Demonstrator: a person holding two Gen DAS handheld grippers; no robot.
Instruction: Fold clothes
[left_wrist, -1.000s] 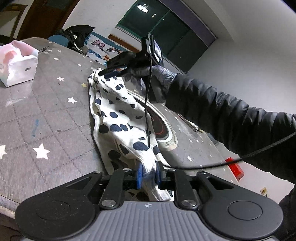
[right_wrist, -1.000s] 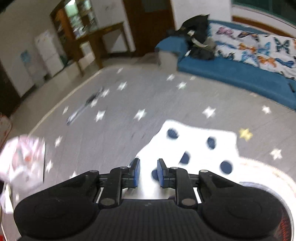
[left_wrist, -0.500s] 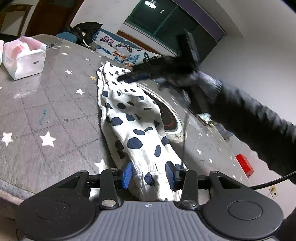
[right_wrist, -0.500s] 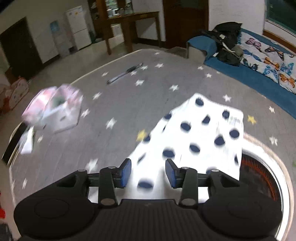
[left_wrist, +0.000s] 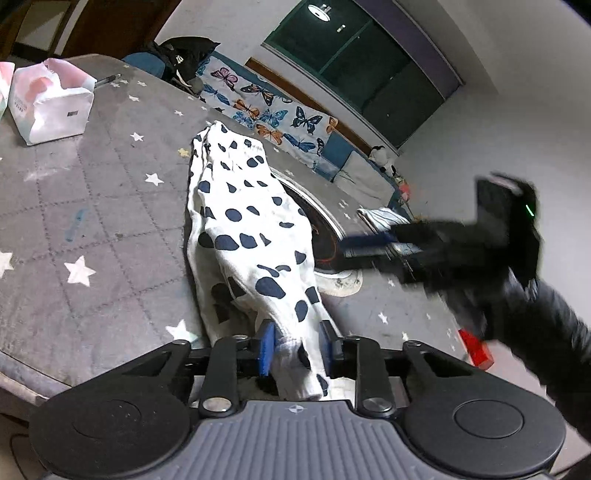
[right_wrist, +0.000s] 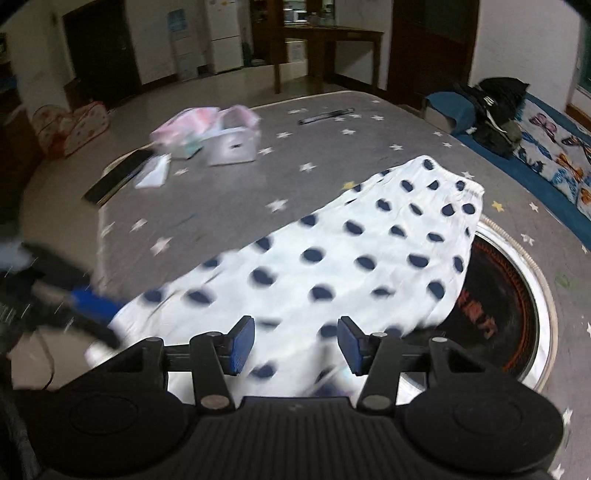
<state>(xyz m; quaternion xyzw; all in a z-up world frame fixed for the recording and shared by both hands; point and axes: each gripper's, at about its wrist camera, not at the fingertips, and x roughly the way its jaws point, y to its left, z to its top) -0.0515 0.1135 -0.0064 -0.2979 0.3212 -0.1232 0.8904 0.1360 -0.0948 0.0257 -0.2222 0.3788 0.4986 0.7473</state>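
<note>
A white garment with dark blue spots (left_wrist: 243, 221) lies stretched in a long band on the grey star-patterned table (left_wrist: 92, 206); it also shows in the right wrist view (right_wrist: 354, 258). My left gripper (left_wrist: 295, 345) is open, its blue pads either side of the garment's near end, which hangs over the table edge. My right gripper (right_wrist: 297, 345) is open and empty, held above the garment's middle. It shows blurred in the left wrist view (left_wrist: 373, 243), off to the right of the garment.
A round cooktop ring (right_wrist: 517, 280) is set in the table, partly under the garment. A pink and white tissue pack (left_wrist: 51, 103) and a pen (right_wrist: 325, 115) lie at the far side. A sofa with butterfly print (left_wrist: 273, 114) stands behind.
My left gripper opened and let go of the garment's near end. My right gripper let go of the far end, opened wide and swung back to the right.
</note>
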